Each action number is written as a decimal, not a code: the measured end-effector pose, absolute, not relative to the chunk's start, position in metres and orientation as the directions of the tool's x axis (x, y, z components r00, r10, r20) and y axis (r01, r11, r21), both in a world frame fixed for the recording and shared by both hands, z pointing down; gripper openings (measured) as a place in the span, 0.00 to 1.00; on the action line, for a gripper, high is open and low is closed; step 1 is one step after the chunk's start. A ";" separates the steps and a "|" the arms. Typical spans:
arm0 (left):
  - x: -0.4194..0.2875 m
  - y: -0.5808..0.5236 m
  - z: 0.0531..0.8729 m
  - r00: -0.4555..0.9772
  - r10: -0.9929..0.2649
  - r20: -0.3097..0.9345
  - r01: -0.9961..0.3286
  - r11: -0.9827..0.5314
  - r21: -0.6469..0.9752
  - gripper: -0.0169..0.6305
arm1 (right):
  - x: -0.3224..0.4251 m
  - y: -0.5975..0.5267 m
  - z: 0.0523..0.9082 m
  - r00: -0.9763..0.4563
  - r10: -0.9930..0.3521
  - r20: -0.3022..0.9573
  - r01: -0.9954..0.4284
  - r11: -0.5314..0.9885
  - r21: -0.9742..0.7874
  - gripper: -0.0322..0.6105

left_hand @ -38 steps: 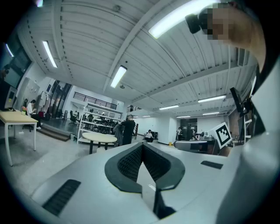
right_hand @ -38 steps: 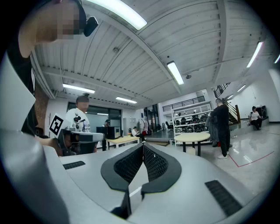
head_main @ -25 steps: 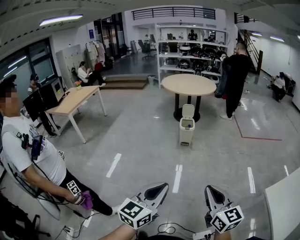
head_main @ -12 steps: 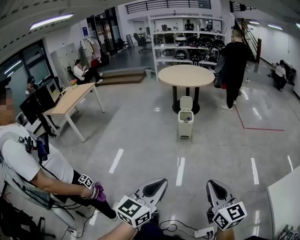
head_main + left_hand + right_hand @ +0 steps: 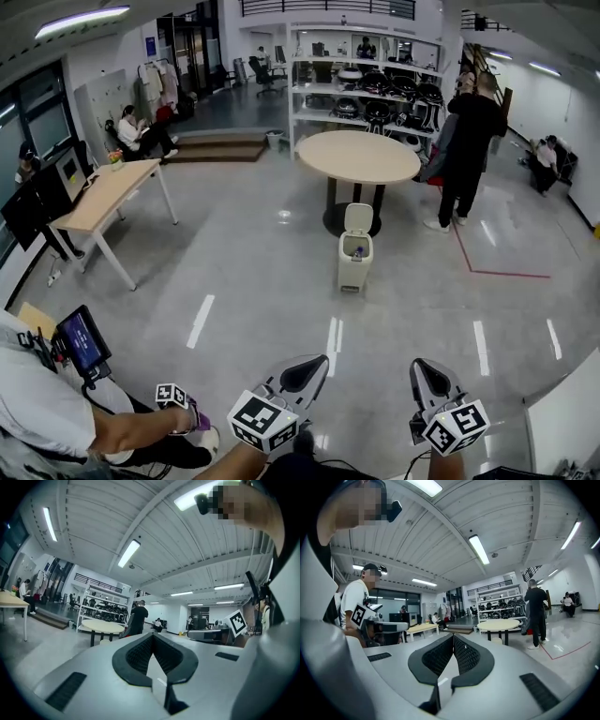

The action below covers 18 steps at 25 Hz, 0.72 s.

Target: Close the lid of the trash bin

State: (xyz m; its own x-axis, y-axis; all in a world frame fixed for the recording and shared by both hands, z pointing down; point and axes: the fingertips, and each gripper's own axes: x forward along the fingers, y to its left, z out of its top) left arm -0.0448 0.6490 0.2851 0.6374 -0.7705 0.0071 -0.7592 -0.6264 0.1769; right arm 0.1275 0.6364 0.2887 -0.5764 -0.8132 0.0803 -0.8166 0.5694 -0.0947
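Trash bin, lid upright and open, on the floor just before the round table — nearer than a second ago, yet left gripper and right gripper, fingers clenched on nothing, remain well short of that table — approach under way, closing not begun.

No legible words, brands or numbers anywhere. Only square black-and-white coded markers: on the left cube of the left gripper, on the right cube of the right gripper, and on a small block at a bystander's wrist. Blue plate on the far wall, possibly a sign, too small to read. Lit tablet screen beside that bystander, content too blurred to make out
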 end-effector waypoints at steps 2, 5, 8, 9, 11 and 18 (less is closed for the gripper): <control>-0.055 0.622 0.283 0.646 -0.764 -0.002 -0.752 -0.636 0.176 0.01 | 0.118 0.609 0.287 -0.573 -0.816 0.083 -0.819 0.566 -0.092 0.06; -0.092 0.581 0.281 0.641 -0.768 -0.008 -0.755 -0.632 0.176 0.01 | 0.088 0.571 0.284 -0.563 -0.823 0.078 -0.826 0.557 -0.083 0.06; -0.109 0.552 0.278 0.643 -0.766 -0.009 -0.750 -0.632 0.195 0.01 | 0.074 0.542 0.281 -0.552 -0.828 0.102 -0.834 0.544 -0.098 0.06; -0.105 0.545 0.277 0.648 -0.762 -0.009 -0.746 -0.636 0.198 0.01 | 0.077 0.534 0.280 -0.548 -0.829 0.110 -0.836 0.540 -0.098 0.06; -0.093 0.525 0.277 0.653 -0.757 -0.007 -0.740 -0.641 0.204 0.01 | 0.091 0.513 0.281 -0.537 -0.835 0.122 -0.843 0.528 -0.097 0.06; -0.063 0.432 0.287 0.643 -0.765 0.011 -0.750 -0.627 0.209 0.01 | 0.128 0.420 0.292 -0.540 -0.832 0.128 -0.840 0.526 -0.129 0.06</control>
